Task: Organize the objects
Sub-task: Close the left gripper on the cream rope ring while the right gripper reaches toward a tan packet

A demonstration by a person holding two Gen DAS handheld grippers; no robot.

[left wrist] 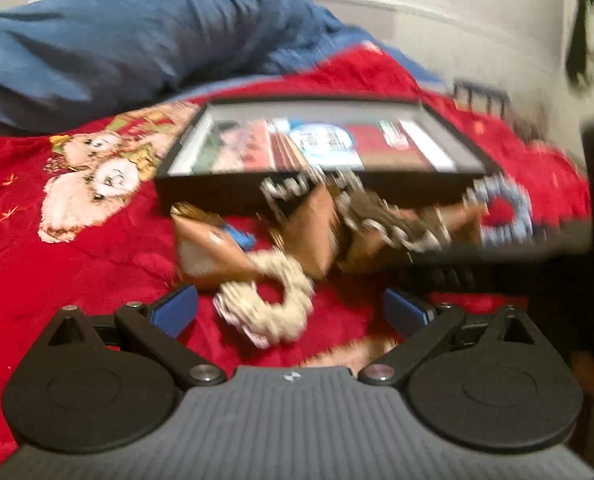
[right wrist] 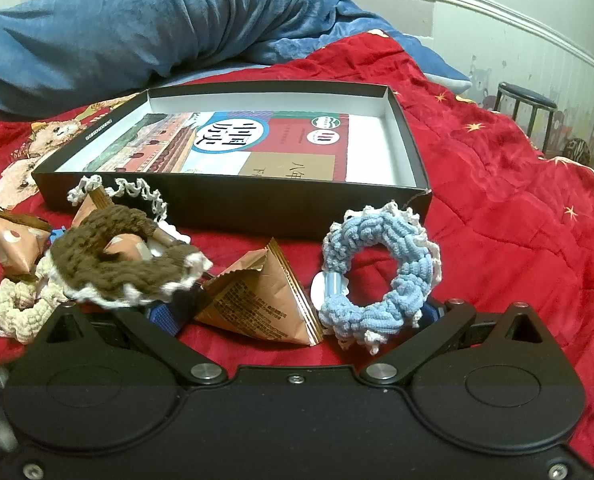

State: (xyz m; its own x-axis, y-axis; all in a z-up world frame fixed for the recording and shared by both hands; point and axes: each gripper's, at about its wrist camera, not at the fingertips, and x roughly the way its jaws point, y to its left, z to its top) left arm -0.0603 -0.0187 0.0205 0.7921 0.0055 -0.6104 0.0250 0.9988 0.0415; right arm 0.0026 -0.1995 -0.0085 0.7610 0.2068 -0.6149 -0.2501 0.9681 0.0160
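Note:
On a red bedspread lies a heap of small items in front of a shallow black box [right wrist: 257, 204] with a picture book [right wrist: 237, 144] inside. My right gripper [right wrist: 297, 316] is open, low over the spread. A brown triangular packet [right wrist: 265, 304] and a blue crocheted scrunchie [right wrist: 377, 272] lie between its fingers. A brown scrunchie [right wrist: 117, 256] rests on more packets to the left, with a cream scrunchie [right wrist: 21, 304] beyond it. The left wrist view is blurred. My left gripper [left wrist: 289, 312] is open around the cream scrunchie [left wrist: 269, 300], with the box [left wrist: 217, 196] behind.
A rumpled blue blanket [right wrist: 137, 28] lies behind the box. The red bedspread [right wrist: 497, 200] stretches to the right. A dark stool [right wrist: 525, 108] stands by the white wall at far right. In the left wrist view a dark blurred shape [left wrist: 557, 248] fills the right side.

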